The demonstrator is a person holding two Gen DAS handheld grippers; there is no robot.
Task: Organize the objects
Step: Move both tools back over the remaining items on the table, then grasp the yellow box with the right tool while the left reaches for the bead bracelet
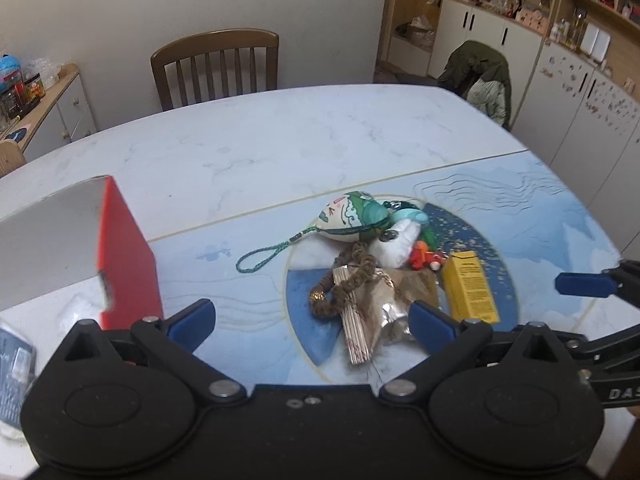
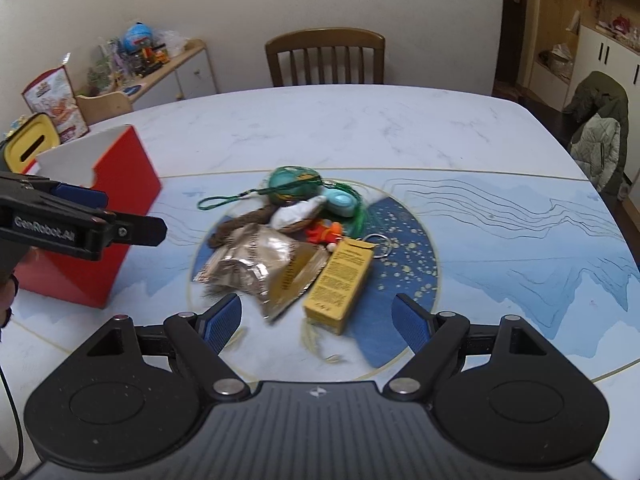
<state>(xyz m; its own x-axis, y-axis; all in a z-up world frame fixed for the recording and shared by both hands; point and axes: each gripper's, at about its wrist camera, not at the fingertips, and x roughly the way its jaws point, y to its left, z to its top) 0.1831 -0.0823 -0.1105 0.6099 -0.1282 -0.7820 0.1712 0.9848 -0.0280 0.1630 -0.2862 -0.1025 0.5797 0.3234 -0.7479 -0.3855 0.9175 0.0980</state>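
A heap of small things lies on the round blue print of the table [image 1: 240, 152]: a green and white pouch [image 1: 356, 216] with a cord loop, a yellow carton [image 1: 470, 286], a crumpled foil packet [image 1: 384, 296] and a bundle of sticks [image 1: 354, 332]. My left gripper [image 1: 312, 322] hangs open just before the heap, nothing between its pads. An open red box [image 1: 128, 256] stands to its left. In the right wrist view my right gripper [image 2: 318, 324] is open, with the yellow carton [image 2: 340, 280] just ahead of it and the foil packet [image 2: 256, 264] to the left. The left gripper [image 2: 120, 216] hovers beside the red box [image 2: 100, 216].
A wooden chair [image 2: 324, 56] stands at the far edge of the table. Another chair draped with a jacket [image 2: 598, 128] is at the right. A dark flat device [image 1: 14, 364] lies left of the red box. A yellow container [image 2: 28, 140] and a printed carton [image 2: 56, 100] stand behind it.
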